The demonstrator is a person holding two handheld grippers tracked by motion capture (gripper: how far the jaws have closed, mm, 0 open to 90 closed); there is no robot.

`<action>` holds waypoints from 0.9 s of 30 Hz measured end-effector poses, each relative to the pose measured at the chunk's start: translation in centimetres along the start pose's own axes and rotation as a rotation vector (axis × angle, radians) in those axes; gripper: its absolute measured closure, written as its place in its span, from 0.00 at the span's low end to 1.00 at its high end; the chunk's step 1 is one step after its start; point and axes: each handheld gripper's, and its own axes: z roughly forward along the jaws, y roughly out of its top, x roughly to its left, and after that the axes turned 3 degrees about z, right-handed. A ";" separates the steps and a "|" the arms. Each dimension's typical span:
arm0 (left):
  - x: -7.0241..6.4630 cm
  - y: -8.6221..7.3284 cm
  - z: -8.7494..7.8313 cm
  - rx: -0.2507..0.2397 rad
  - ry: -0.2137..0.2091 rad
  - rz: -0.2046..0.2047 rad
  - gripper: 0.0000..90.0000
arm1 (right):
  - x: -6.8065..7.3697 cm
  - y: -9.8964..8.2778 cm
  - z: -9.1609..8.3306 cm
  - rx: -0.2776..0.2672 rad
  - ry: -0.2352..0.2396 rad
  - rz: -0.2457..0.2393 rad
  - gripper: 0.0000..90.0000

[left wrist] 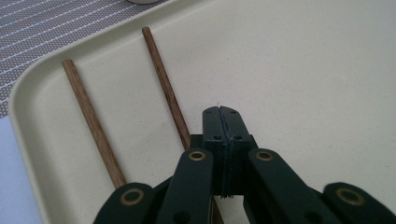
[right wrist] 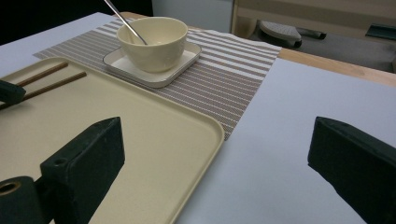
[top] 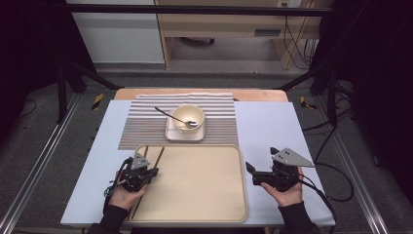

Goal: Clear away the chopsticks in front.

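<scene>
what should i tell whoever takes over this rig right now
Left gripper: jaws shut with nothing between them, over the tray beside the two chopsticks.
Right gripper: open, empty, right of the tray.
Done: chopsticks lie apart at the tray's left edge.
Left: bowl with its spoon sits on the small plate on the striped mat, not yet on the tray.

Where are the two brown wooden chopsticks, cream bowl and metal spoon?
brown wooden chopsticks (left wrist: 166, 86), left gripper view, shaft of the right stick
cream bowl (right wrist: 154, 44), right gripper view, outer wall
metal spoon (top: 165, 113), high view, handle
</scene>
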 end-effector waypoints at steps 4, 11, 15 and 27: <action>0.4 -0.2 0.3 0.007 -0.001 0.000 1.00 | 0.2 -0.2 0.3 0.014 -0.002 -0.011 0.05; 1.0 -0.4 0.2 0.003 0.015 -0.025 1.00 | 0.3 -0.3 0.5 0.020 0.000 -0.010 0.05; 1.1 -0.5 0.1 0.003 0.028 -0.028 1.00 | 0.3 -0.3 0.5 0.024 0.001 -0.014 0.05; 1.6 -0.7 -0.3 0.009 0.061 -0.050 1.00 | 0.3 -0.4 0.6 0.027 0.000 -0.014 0.04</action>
